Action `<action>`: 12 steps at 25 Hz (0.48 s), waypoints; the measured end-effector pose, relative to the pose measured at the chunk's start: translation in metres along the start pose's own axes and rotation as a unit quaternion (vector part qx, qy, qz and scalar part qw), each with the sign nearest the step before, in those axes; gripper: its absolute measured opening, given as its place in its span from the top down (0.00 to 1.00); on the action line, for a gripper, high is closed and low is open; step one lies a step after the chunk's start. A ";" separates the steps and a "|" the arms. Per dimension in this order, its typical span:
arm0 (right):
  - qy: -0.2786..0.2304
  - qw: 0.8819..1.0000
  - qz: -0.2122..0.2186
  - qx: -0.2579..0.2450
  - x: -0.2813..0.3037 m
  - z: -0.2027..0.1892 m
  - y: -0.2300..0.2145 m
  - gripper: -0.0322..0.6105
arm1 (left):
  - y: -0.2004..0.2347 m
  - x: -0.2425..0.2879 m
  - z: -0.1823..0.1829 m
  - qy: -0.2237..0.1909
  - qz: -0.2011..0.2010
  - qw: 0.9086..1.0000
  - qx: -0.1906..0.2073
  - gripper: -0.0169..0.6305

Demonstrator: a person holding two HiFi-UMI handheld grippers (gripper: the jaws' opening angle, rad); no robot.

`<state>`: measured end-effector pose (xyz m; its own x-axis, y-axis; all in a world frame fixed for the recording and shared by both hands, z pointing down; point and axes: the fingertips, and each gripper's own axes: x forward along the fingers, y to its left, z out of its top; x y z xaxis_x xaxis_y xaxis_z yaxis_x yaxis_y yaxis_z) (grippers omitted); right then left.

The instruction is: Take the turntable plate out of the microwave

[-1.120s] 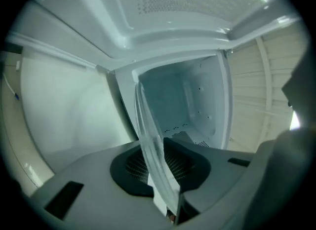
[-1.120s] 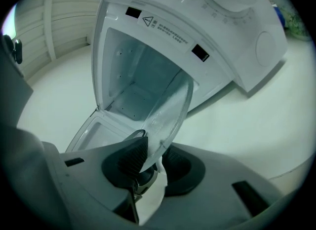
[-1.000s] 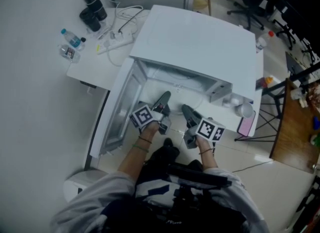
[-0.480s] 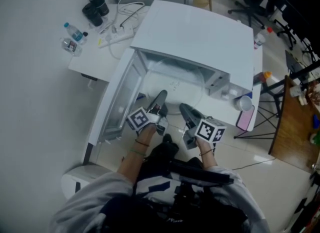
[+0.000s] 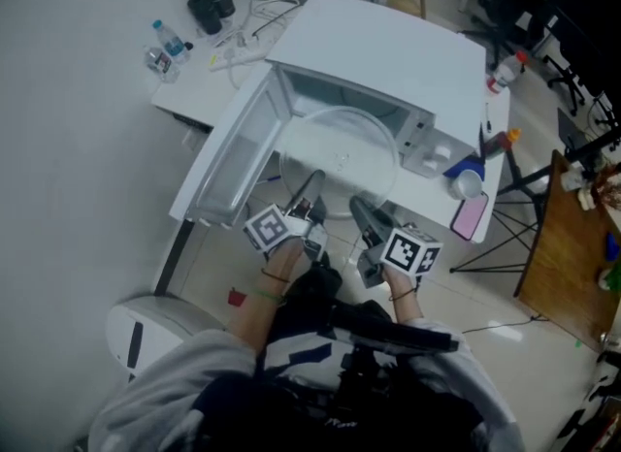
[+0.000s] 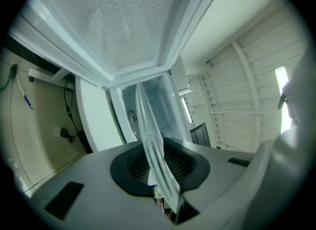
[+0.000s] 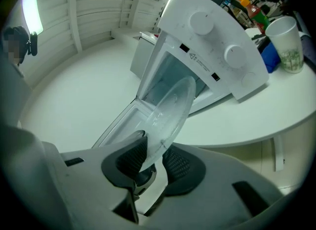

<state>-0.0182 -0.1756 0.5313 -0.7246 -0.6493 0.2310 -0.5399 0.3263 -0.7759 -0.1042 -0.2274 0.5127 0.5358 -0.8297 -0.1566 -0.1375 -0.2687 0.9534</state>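
Looking down in the head view, the turntable plate [image 5: 340, 154] sits half out of the microwave [image 5: 388, 43], with the left gripper [image 5: 309, 188] and right gripper [image 5: 361, 209] at its near rim. Left gripper view: jaws pinch that rim edge-on. Right gripper view: jaws clamp it too. Uneven pulling would likely twist the glass free, or knock it on the microwave's door [image 5: 233, 164]
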 end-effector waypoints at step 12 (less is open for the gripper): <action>0.027 0.999 0.031 -0.030 -0.115 -0.047 0.017 0.78 | -0.050 -0.073 -0.094 -0.040 0.007 0.999 0.031 0.90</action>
<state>0.0358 -0.0627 0.5188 -0.7781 -0.5897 0.2166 -0.5174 0.4059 -0.7534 -0.0578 -0.1078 0.5004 0.4652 -0.8695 -0.1662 -0.1969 -0.2846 0.9382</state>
